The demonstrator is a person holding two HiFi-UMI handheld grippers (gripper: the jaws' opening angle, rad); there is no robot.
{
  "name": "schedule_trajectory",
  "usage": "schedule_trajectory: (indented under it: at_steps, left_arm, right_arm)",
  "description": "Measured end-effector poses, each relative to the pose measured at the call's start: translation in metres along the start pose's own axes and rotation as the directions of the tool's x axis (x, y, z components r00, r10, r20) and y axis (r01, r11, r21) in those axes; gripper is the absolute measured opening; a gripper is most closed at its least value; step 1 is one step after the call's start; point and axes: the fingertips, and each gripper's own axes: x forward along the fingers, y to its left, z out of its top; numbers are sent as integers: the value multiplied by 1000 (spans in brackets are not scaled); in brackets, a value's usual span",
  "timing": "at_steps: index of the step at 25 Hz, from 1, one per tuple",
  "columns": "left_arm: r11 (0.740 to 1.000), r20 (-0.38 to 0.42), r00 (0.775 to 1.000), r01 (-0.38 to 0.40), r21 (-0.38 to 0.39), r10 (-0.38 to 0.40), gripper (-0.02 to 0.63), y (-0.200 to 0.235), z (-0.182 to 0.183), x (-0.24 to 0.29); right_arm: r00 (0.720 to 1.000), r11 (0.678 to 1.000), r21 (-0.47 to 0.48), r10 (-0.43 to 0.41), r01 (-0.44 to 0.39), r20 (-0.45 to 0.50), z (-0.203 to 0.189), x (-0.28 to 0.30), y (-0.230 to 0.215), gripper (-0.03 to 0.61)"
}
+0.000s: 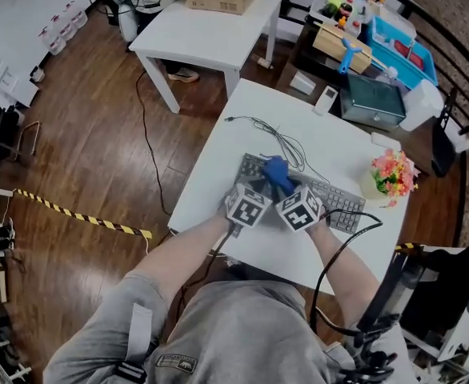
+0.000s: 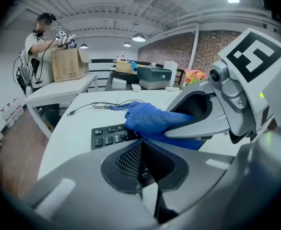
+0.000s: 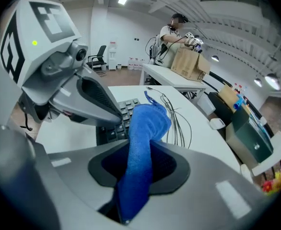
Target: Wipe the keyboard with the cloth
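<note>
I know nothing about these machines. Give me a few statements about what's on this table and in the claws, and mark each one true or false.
1. The blue cloth is clamped in the right claw. True.
2. The left claw grips the cloth too. False: its jaws are together with nothing between them.
3. The keyboard lies on a white table. True.
4. The flowers stand on top of the keyboard. False: they stand near the table's right edge, beside the keyboard's end.
</note>
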Motion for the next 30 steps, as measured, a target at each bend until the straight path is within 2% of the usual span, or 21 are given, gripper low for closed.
schedule_trajectory:
  at_steps: [4, 8, 13, 22, 26, 30]
  left_arm:
    - [999, -10, 999, -41, -28, 41, -6, 24, 9, 5]
    - [998, -25, 998, -52, -45, 51, -6, 34, 8, 9]
    - [998, -41, 999, -36, -55, 33, -6, 24, -14, 6]
    - [1000, -93, 995, 19, -21, -21, -6, -10, -67, -21]
    - [999, -101, 994, 26, -19, -28, -6, -12, -76, -24]
    - [999, -84, 996, 8, -38, -11, -6, -1, -68, -23]
  right_arm:
    - [1000, 999, -18, 26, -26, 15, 20, 16, -14, 114]
    - [998, 998, -35, 58, -58, 7, 21, 24, -10, 114]
    - [995, 994, -47, 102, -102, 1, 7, 16, 18, 114]
    - [986, 983, -83, 161, -164, -40, -19, -3, 85, 114]
    - [984, 979, -99, 171, -176, -57, -23, -2, 94, 114]
    - [984, 978, -113, 171, -175, -47, -10, 2, 86, 114]
